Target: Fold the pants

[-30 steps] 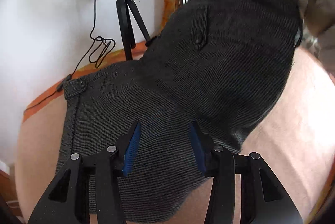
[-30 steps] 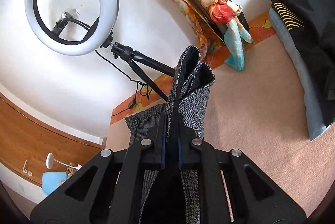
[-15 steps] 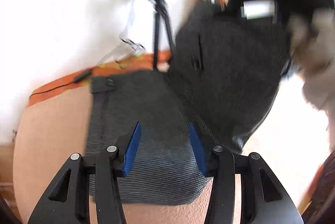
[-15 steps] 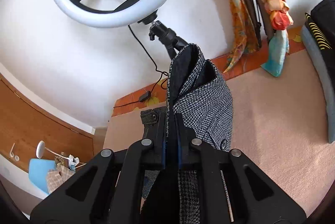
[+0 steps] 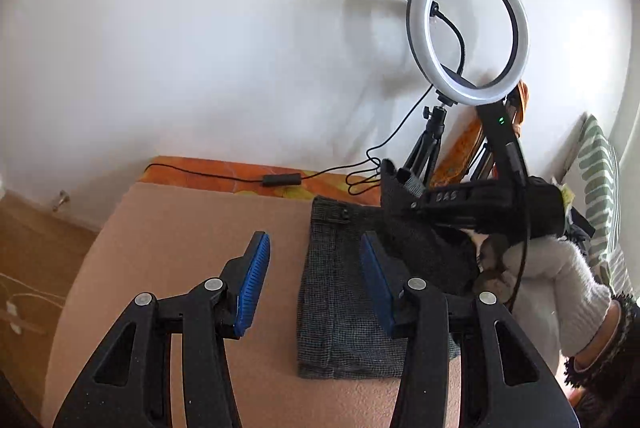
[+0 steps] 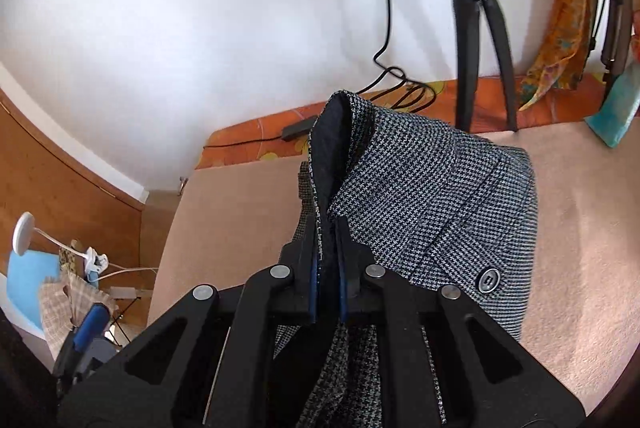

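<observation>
Right gripper (image 6: 327,256) fingers clamped tight on a folded edge of the houndstooth pants (image 6: 432,195), dark lining showing at the pinch. Fabric stands up above the fingers and drapes down to the right; a dark button (image 6: 489,280) sits on the hanging panel. In the left wrist view the rest of the pants (image 5: 340,292) lies flat on the pink-beige surface (image 5: 192,236), right of centre, with the far right part lifted off it by the right gripper (image 5: 412,195). A hand in a white glove (image 5: 552,284) holds that gripper at the right edge.

Left gripper (image 5: 314,280) fingers apart, nothing between them; it hangs above the surface, its right blue pad over the left part of the flat pants, left pad over bare surface. Whether it touches the cloth, cannot tell.

Far side: white wall, ring light (image 5: 467,29) on a black tripod (image 6: 476,11), black cable (image 5: 240,179) running along an orange patterned strip (image 5: 200,169) at the far edge. Orange scarf (image 6: 564,27) hanging far right. Striped cushion (image 5: 598,187) at right. Wood floor at left with a white lamp (image 6: 24,232).
</observation>
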Tool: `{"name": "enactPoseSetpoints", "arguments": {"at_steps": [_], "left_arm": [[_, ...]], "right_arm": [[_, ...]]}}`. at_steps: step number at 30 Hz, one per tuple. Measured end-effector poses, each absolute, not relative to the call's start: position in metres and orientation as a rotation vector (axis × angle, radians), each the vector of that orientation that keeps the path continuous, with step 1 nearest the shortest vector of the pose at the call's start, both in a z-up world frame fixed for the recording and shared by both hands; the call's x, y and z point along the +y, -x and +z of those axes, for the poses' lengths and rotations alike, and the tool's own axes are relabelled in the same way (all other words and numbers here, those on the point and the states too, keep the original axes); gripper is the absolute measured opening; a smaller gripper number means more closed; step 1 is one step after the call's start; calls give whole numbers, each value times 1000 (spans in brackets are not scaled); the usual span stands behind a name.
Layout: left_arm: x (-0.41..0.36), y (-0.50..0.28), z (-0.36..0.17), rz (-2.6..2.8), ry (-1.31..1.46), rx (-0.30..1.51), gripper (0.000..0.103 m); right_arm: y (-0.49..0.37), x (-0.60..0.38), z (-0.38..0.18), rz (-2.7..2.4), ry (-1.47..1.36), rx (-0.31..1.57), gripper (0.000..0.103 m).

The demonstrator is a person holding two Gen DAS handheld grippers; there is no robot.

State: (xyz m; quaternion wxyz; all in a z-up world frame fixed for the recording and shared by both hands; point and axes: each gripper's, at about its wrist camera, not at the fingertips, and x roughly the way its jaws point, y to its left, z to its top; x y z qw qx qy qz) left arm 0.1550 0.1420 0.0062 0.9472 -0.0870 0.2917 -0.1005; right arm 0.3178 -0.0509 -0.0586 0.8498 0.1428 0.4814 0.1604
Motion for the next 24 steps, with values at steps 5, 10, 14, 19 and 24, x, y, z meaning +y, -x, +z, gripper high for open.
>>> {"name": "enactPoseSetpoints", "arguments": {"at_steps": [5, 10, 14, 19, 24], "left_arm": [[147, -154, 5, -193, 183, 580, 46], [153, -154, 7, -177, 184, 571, 46], [151, -158, 5, -171, 184, 578, 46], [144, -160, -1, -183, 180, 605, 46], [137, -162, -10, -227, 221, 658, 56]], "right_arm": [[-326, -13, -88, 350, -222, 1061, 4], [-331, 5, -104, 378, -164, 1093, 5], [-328, -1, -101, 530, -247, 1109, 9], [-315, -38, -64, 789, -456, 1006, 16], [-296, -70, -38, 710, -294, 934, 22]]}}
